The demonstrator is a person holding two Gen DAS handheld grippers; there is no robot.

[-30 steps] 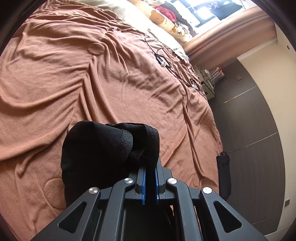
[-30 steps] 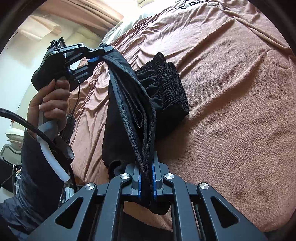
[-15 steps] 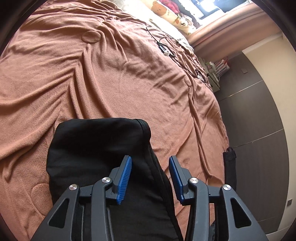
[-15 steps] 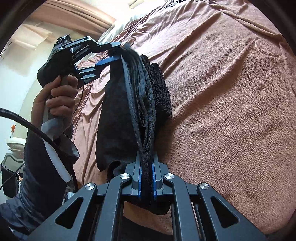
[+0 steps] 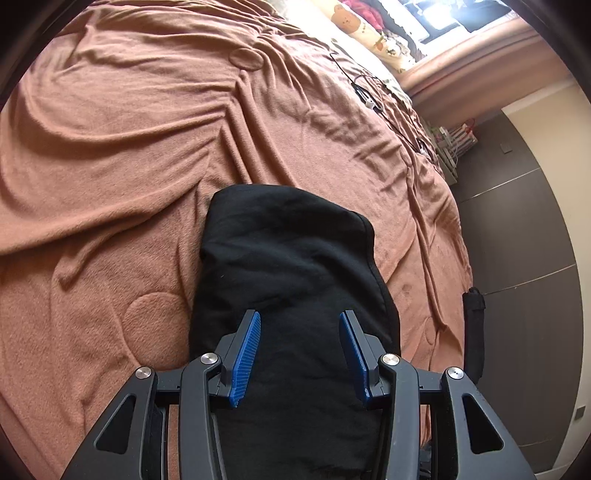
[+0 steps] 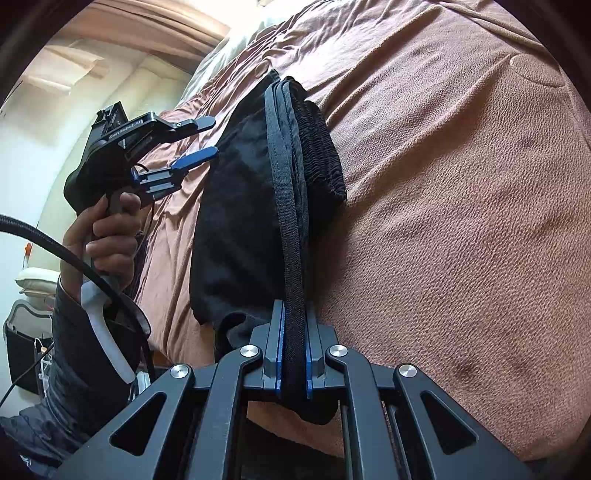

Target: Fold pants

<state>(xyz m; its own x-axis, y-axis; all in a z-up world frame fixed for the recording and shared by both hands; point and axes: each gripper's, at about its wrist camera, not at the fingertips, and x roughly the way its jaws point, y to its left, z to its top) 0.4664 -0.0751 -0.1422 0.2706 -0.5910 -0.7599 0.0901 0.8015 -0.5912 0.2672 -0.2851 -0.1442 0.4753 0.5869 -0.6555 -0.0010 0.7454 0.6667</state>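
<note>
Black pants [image 5: 295, 258] lie folded in a thick stack on the brown blanket [image 5: 129, 147]. My left gripper [image 5: 300, 315] hovers just above the near part of the stack, open, its blue pads [image 5: 245, 354] apart with nothing pinched. In the right wrist view the pants [image 6: 236, 206] stretch away from me with the elastic waistband [image 6: 325, 155] on the right side. My right gripper [image 6: 293, 314] is shut on the near seam edge of the stack. The left gripper [image 6: 208, 136] shows open at the left of the pants, held by a hand [image 6: 107, 236].
The blanket [image 6: 461, 184] spreads wide and wrinkled around the pants. A black cable [image 5: 369, 96] and a bear-print pillow [image 5: 354, 22] lie at the far end of the bed. Dark floor [image 5: 517, 221] and a black strap [image 5: 472, 325] border the bed's right edge.
My left gripper has let go of the pants, opened and drawn back off the fold. The lifted fold has dropped flat onto the stack. My right gripper has kept its grip.
</note>
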